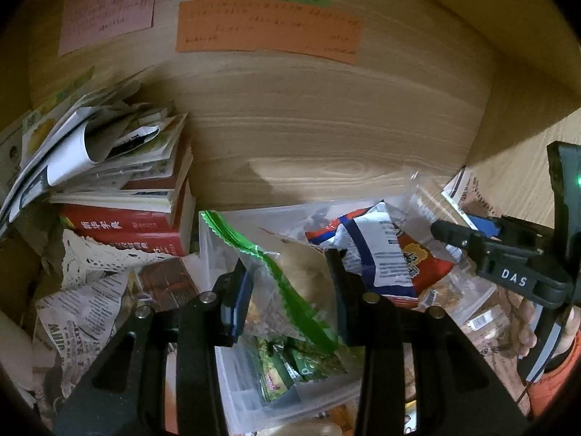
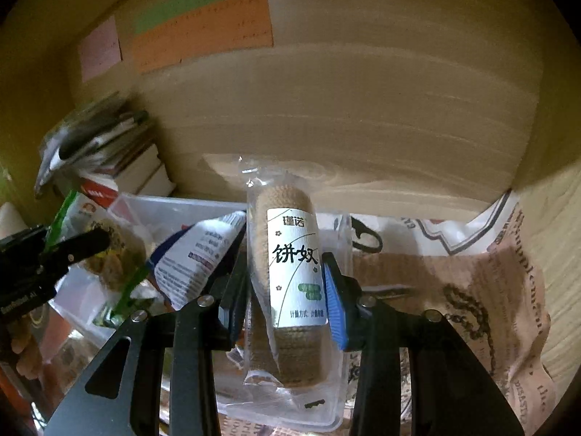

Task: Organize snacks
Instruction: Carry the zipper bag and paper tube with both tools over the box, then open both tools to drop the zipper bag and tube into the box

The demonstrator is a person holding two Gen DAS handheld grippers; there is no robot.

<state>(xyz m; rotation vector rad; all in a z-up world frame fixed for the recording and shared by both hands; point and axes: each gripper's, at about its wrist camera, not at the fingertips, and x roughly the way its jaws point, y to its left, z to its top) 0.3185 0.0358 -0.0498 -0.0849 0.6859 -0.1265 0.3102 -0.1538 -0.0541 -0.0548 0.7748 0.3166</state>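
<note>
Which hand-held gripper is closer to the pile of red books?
Left. The left hand-held gripper, shut on a green-edged bag, is right beside the red books; the right hand-held gripper holds a biscuit pack farther away.

Background: papers and books I see along the wooden wall.
3 paper notes (image 1: pixel 268 29) taped up; stacked books (image 1: pixel 138 218) at left; newspaper (image 2: pixel 472 290) lining the surface.

Three paper notes (image 1: pixel 109 11); two grippers (image 1: pixel 287 298)

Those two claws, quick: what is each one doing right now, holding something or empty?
Left gripper: closed on a clear snack bag with a green zip edge.
Right gripper: closed on a clear-wrapped roll of biscuits with a white label.
</note>
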